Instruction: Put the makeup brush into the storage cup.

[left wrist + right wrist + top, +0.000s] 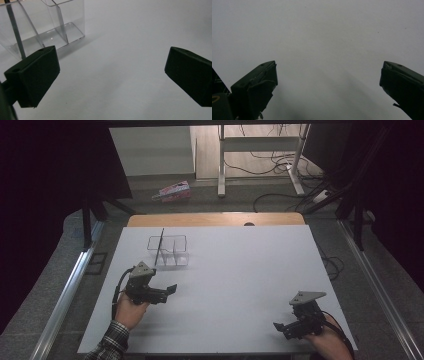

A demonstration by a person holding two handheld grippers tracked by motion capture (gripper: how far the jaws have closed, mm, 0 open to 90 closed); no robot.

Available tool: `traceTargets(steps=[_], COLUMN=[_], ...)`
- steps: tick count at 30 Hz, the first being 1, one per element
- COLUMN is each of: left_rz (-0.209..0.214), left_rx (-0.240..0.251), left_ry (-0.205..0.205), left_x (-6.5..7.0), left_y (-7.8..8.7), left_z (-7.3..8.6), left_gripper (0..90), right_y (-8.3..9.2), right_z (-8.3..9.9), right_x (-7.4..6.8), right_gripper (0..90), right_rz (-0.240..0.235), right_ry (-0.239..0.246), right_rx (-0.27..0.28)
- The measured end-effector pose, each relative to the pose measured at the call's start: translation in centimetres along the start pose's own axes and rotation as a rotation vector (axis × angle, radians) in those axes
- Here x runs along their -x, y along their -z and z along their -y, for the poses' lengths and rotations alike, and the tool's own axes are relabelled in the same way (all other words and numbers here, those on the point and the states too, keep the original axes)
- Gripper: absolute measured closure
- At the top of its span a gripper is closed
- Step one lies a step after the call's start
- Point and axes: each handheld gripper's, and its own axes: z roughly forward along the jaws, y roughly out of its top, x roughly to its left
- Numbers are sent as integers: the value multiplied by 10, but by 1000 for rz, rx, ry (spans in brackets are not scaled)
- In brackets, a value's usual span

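We think the job now is to reach for the clear box (170,251), so we should go slowly and keep our left gripper (170,290) low and steady. Its jaws are wide open and hold nothing. The clear box stands on the white table (240,285), near the far left part, just past the left gripper. In the left gripper view the box sits beyond the left jaw, apart from it. The box has thin walls inside that split it into small rooms. A thin dark stick (159,246) stands tilted in the leftmost room. The other rooms look bare. Our right gripper (281,328) rests far away near the table's right front corner, wide open too, with nothing in it.
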Motion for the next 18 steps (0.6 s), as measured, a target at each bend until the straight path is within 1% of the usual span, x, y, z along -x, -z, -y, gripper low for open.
traceTargets(steps=[2, 7, 12, 18], left_rz=[-2, -5, -20, -30], left_rx=[-3, -1, -6, -6], left_ry=[-8, -4, -8, 5], left_x=[1, 2, 2, 2], left_y=[0, 3, 8, 16], left_z=[1, 3, 7, 14], left_gripper=[0, 0, 1, 1], right_y=[0, 0, 1, 2], right_z=[0, 0, 0, 0], right_x=[0, 0, 1, 1], right_gripper=[13, 13, 7, 0], right_rz=[0, 1, 4, 27], right_ry=[0, -6, -9, -24], right_rx=[0, 1, 3, 13])
